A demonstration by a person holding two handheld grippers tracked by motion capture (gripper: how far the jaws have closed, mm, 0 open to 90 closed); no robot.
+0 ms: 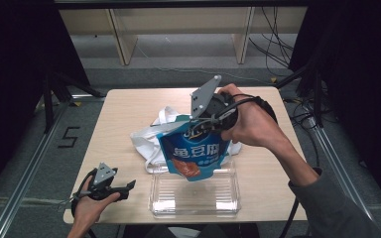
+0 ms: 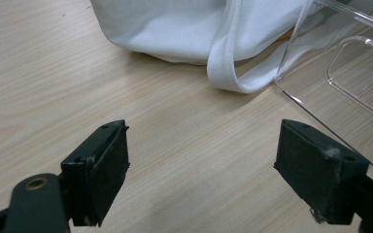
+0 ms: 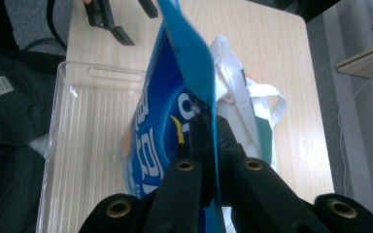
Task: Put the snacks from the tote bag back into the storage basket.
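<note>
A blue snack pouch (image 1: 194, 151) hangs in the air over the back edge of a clear plastic tray (image 1: 194, 197). My right gripper (image 1: 204, 124) is shut on the pouch's top edge; in the right gripper view its jaws pinch the thin blue edge of the pouch (image 3: 162, 145) above the tray (image 3: 85, 141). A white cloth bag (image 1: 151, 139) lies crumpled behind the pouch. My left gripper (image 1: 128, 188) rests at the table's front left corner, open, with bare table between its pads (image 2: 102, 170). The bag (image 2: 175, 29) and a tray corner (image 2: 340, 73) lie ahead of it.
The wooden table (image 1: 129, 106) is small, with floor on all sides. A person's sleeve (image 1: 337, 208) comes in at the bottom right. Cables (image 1: 278, 44) lie on the floor behind the table near wooden shelf legs (image 1: 121, 42).
</note>
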